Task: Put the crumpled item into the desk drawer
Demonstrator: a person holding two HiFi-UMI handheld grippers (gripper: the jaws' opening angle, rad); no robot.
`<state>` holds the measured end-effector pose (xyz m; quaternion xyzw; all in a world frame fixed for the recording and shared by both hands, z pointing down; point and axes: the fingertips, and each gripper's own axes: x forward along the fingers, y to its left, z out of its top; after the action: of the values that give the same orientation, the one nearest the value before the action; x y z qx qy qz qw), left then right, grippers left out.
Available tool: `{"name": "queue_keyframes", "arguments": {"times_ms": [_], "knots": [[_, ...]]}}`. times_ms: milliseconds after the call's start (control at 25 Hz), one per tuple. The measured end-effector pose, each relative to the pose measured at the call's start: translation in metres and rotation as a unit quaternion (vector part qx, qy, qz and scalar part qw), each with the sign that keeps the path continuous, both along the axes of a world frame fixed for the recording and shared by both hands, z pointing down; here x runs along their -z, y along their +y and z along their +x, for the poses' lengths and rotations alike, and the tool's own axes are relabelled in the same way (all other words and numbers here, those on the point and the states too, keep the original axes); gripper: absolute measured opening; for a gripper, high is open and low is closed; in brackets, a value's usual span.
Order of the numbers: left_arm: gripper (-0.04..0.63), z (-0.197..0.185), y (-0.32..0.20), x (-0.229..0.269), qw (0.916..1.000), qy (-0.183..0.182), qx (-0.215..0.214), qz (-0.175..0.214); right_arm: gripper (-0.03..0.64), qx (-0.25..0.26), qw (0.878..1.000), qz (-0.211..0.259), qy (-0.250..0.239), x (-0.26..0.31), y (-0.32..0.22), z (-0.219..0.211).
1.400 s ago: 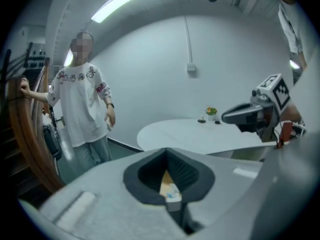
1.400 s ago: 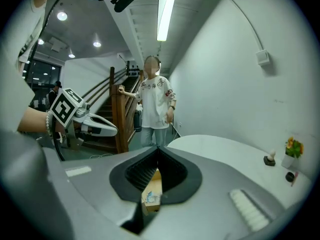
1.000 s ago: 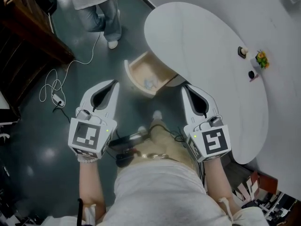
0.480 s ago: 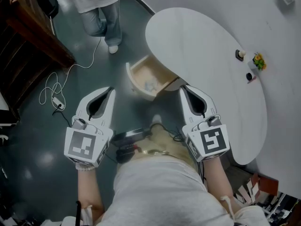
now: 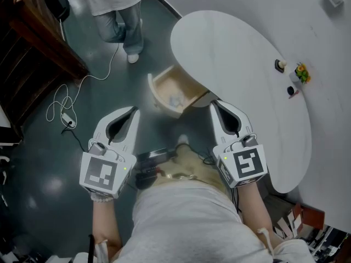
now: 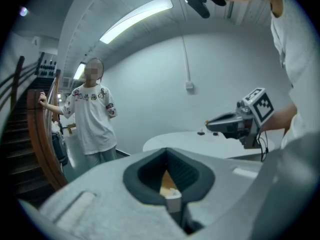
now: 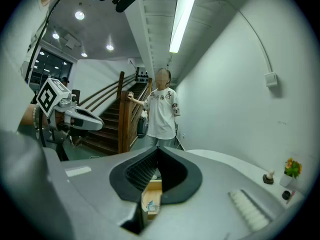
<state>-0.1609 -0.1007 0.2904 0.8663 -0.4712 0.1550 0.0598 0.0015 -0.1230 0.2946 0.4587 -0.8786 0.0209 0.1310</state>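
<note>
Dark glossy floor, white wall on the right, and a white oval desk [image 5: 241,64] filling the far-right half of the head view. The crumpled item [image 5: 175,99], pale and bluish, lies inside the desk drawer [image 5: 159,95], approx. mid-tray. The drawer is pulled out from under the desk's left edge, wood lining showing, w/ nothing else in it that we can make out. In the right gripper view we see the same wad through the slot behind the jaws.

Bare floor lies between the drawer's rounded front and both grippers, so there's open room on the near side. The desk edge sits just right of the right gripper [image 5: 213,103].

The left gripper [image 5: 134,110] is near-left of the drawer, jaws pressed together at the tips and pinching nothing. The right gripper is the same: tips together, nothing held. It points at the drawer's right corner under the desk rim.

Farther out: a bystander [image 5: 118,10] at far left by a wooden stair rail [image 5: 38,37], a white cable [image 5: 60,103] looped on the floor at left, and small objects [image 5: 299,73] at the desk's far-right edge.

Vs. half a sec ago, we see the left gripper shifted slightly right. The right gripper and drawer are approx. unchanged.
</note>
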Motion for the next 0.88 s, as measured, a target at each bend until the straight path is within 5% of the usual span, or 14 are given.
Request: {"name": "queue_keyframes", "arguments": {"times_ms": [880], "knots": [[-0.003,0.0035,-0.0025,-0.0011,0.9998,-0.016,-0.005,0.013,0.005,-0.02,1.0,-0.013,0.008,-0.0006,0.0018,0.0058]]}}
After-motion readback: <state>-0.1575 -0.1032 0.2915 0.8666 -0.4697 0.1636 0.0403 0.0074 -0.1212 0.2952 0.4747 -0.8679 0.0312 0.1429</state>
